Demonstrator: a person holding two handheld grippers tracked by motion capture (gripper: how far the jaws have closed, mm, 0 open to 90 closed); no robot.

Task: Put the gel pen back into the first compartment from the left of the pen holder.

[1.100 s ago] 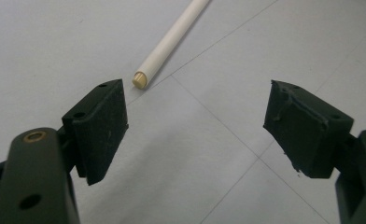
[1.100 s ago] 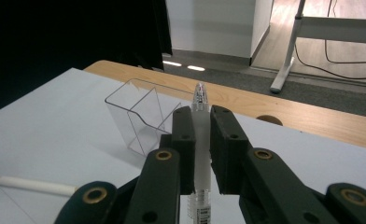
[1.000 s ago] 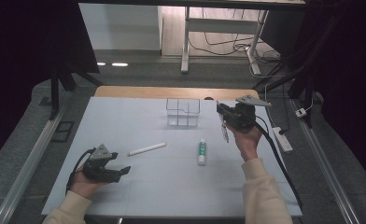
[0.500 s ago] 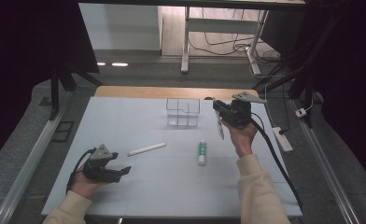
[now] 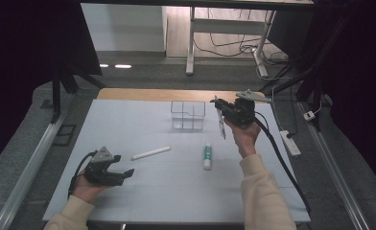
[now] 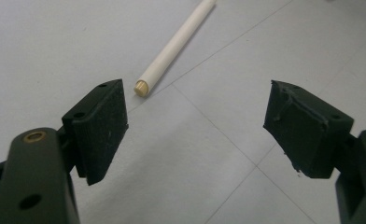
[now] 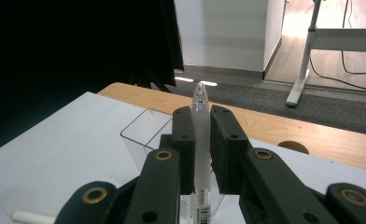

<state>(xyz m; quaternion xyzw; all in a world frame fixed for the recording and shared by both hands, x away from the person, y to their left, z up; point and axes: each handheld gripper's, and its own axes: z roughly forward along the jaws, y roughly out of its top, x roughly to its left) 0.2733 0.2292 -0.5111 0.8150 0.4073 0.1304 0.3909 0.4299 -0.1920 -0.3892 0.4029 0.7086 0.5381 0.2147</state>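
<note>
Right tongs [image 5: 220, 115]: clamped on a clear pen [image 7: 200, 135], held aloft at 2 o'clock, just beside the clear box [image 5: 188, 115].
Left tongs [image 5: 123, 175]: wide open, empty, low at 8 o'clock on the bench [image 5: 128, 124].
White stick [image 5: 151, 153]: centre-left.
Green-labelled tube [image 5: 207, 156]: centre-right.

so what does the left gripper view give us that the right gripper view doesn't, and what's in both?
Left gripper view: the left claw open, jaws wide apart over the mat, with the tan end of the white stick just beyond one jaw.

Right gripper view: the right claw shut on a clear pen held upright, the clear organizer behind it, the wooden table edge and the floor past it.

Both: the mat, and the white stick, in the right gripper view as a bit of it at bottom left.
</note>
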